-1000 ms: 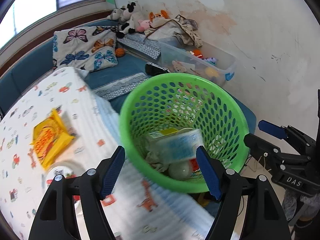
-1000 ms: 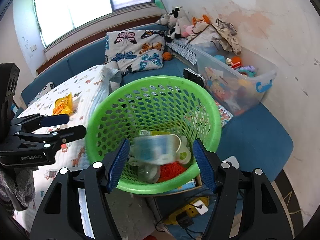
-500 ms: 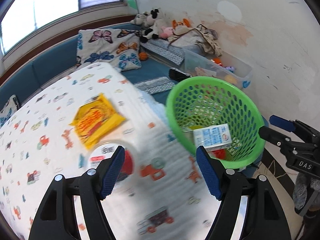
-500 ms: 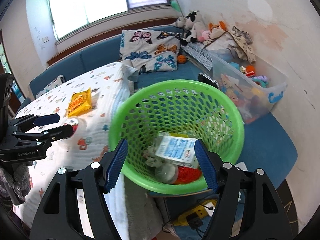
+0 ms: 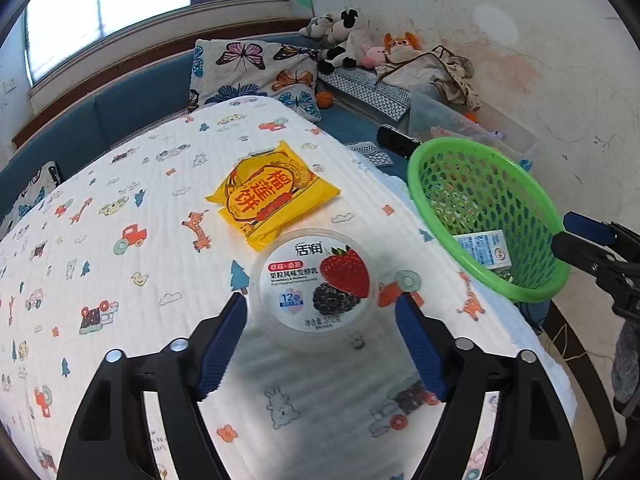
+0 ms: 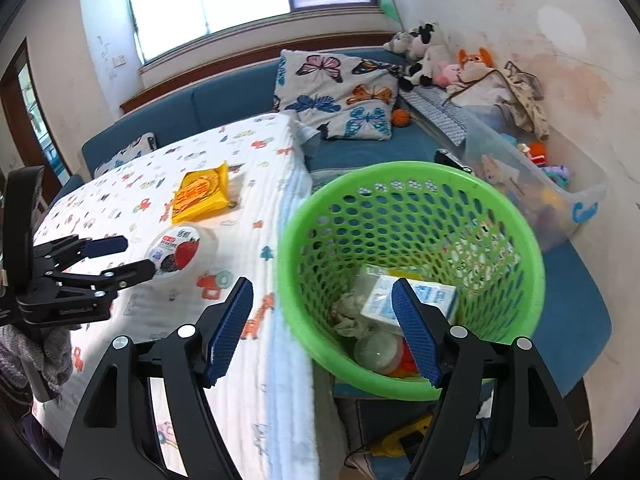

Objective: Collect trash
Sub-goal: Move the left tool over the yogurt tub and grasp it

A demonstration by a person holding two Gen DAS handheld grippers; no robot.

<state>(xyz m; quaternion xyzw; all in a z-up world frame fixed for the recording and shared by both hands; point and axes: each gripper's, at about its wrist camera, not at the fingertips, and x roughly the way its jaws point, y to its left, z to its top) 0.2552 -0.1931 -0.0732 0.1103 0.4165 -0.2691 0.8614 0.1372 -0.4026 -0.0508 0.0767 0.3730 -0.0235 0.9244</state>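
A round yoghurt tub with a strawberry lid stands on the printed tablecloth, just ahead of my open, empty left gripper. A yellow snack packet lies behind it. The green basket stands right of the table and holds a white-blue carton and other trash. My right gripper is open and empty, above the basket's near-left rim. The tub, the packet and the left gripper also show in the right wrist view.
A blue sofa with a butterfly pillow and plush toys runs behind the table. A clear toy bin stands by the stained wall. A yellow power strip lies on the floor under the basket.
My left gripper has swung left from over the basket to the table, now facing the yoghurt tub. The carton has dropped into the basket. My right gripper has pulled back and shifted left.
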